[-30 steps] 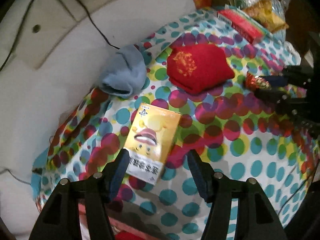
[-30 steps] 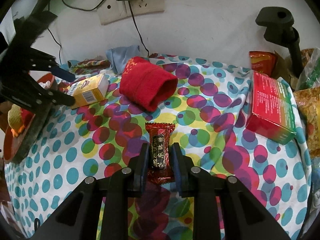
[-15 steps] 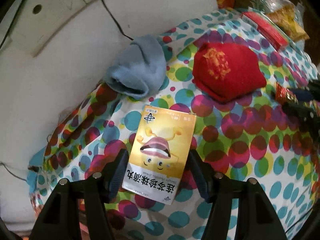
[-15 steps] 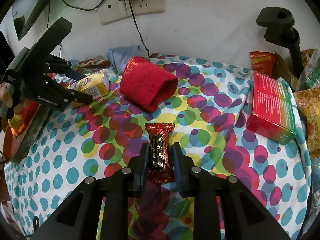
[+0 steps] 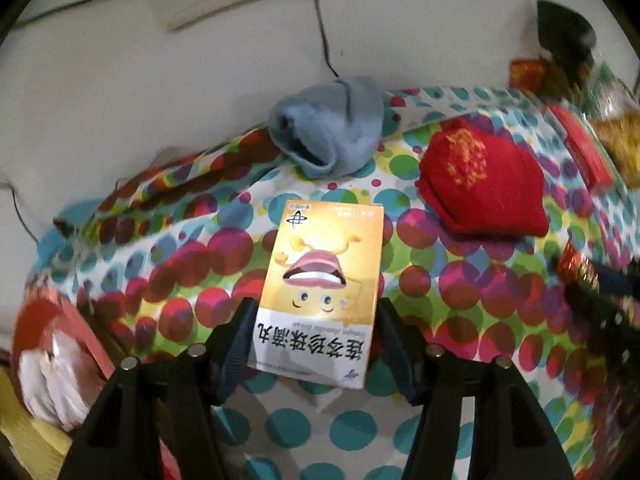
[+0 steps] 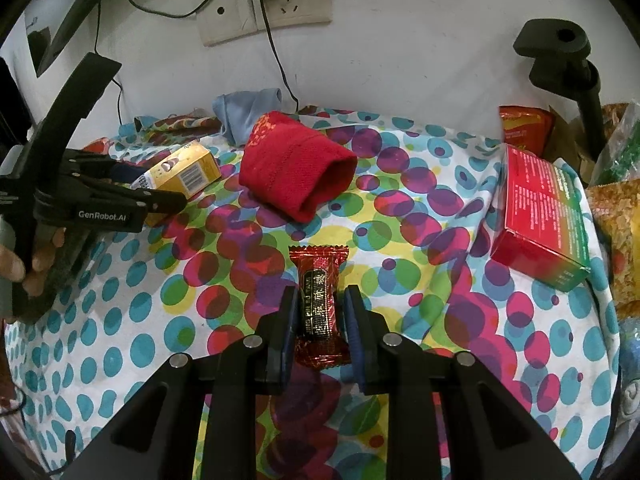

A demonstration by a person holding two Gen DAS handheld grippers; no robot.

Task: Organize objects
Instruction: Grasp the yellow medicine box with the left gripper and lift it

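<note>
Left wrist view: the left gripper occupies the lower centre of the frame, its two fingers pressed against the long sides of a yellow medicine box that lies flat on the polka-dot cloth; the jaws are clamped on the box. Above the box, at upper centre, a grey-blue sock sits at the cloth's far edge against the white wall. To the right of centre lies a red folded cloth bearing a gold emblem. At the lower left edge a red container appears, blurred; its contents cannot be identified.

Right wrist view: the right gripper fills the lower centre, its jaws closed on a red foil snack bar that points toward the middle of the frame. At mid right rests a red and green carton, closed. Behind it, at the right edge, stand snack bags. A wall socket with a plugged-in charger is at top centre, and a black clamp stand at upper right.
</note>
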